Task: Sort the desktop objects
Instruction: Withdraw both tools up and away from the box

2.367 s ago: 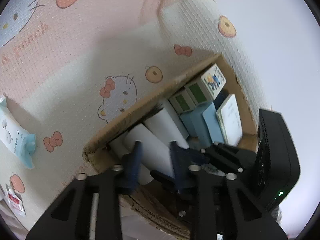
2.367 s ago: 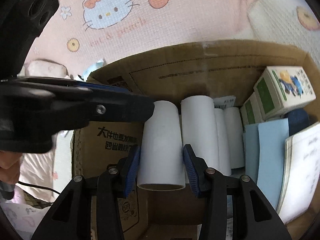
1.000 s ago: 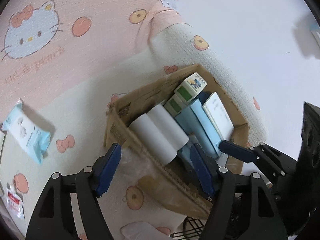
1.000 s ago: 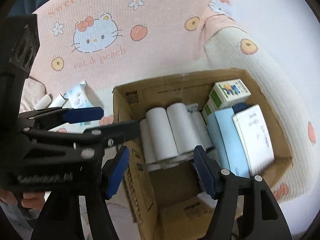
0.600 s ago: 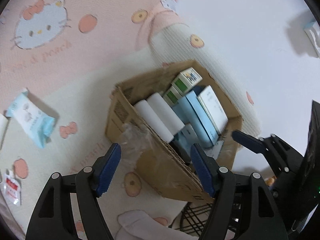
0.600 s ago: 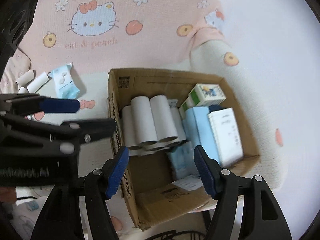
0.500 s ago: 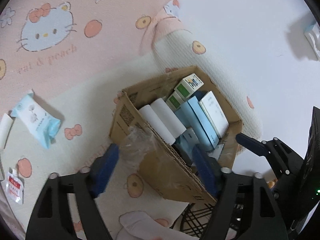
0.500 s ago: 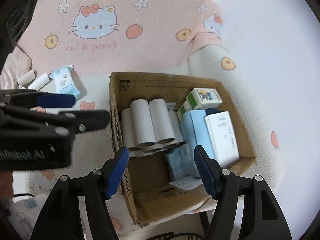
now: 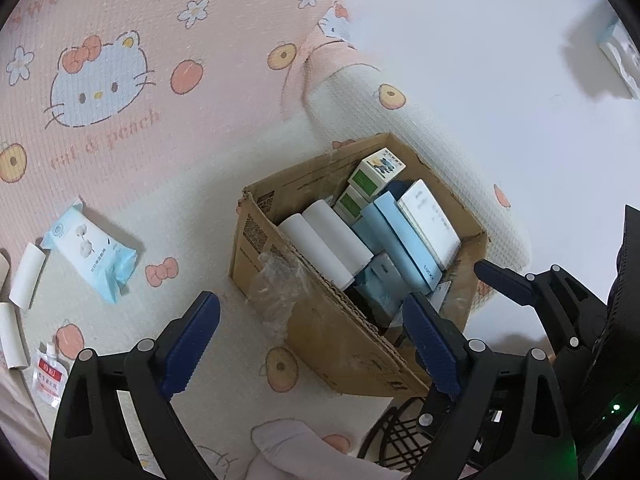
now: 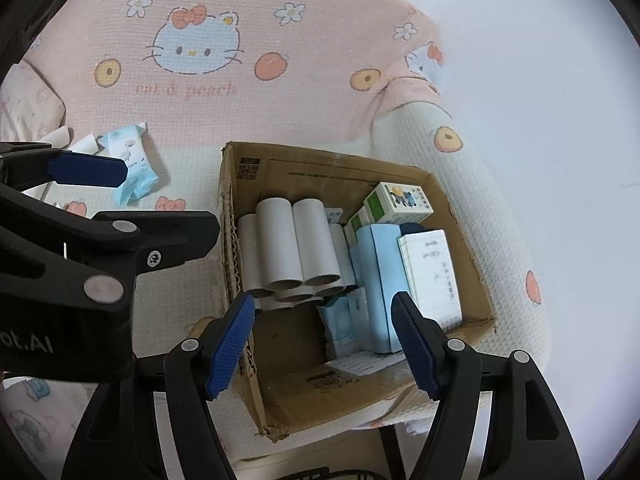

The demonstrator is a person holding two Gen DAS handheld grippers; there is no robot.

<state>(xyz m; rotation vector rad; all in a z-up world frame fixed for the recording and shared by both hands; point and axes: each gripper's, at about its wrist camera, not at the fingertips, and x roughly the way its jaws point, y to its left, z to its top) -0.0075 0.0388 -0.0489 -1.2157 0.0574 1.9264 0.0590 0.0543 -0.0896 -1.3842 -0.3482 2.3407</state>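
Note:
A cardboard box (image 9: 344, 332) (image 10: 456, 208) stands on the Hello Kitty cloth (image 9: 168, 128) (image 10: 216, 92). It holds several white paper tubes (image 9: 324, 244) (image 10: 296, 240), green-and-white cartons (image 9: 374, 172) (image 10: 396, 200), light blue boxes (image 10: 376, 280) and a white notebook (image 10: 434, 276). My left gripper (image 9: 312, 344) is open and empty above the box's near wall. My right gripper (image 10: 324, 344) is open and empty above the box's near end. A blue wipes pack (image 9: 90, 252) (image 10: 132, 160), loose white tubes (image 9: 26, 276) and a small red-labelled pouch (image 9: 48, 374) lie on the cloth to the left.
A crumpled clear wrapper (image 9: 280, 284) hangs on the box's side. A black wire basket (image 9: 396, 436) sits below the box edge. The cloth-covered surface ends at the right, with pale floor (image 9: 500, 60) beyond. The other gripper's black body (image 10: 72, 264) fills the left of the right wrist view.
Both grippers have opened and pulled up and back from the box. The white tube that the right gripper held now lies in the box with the others.

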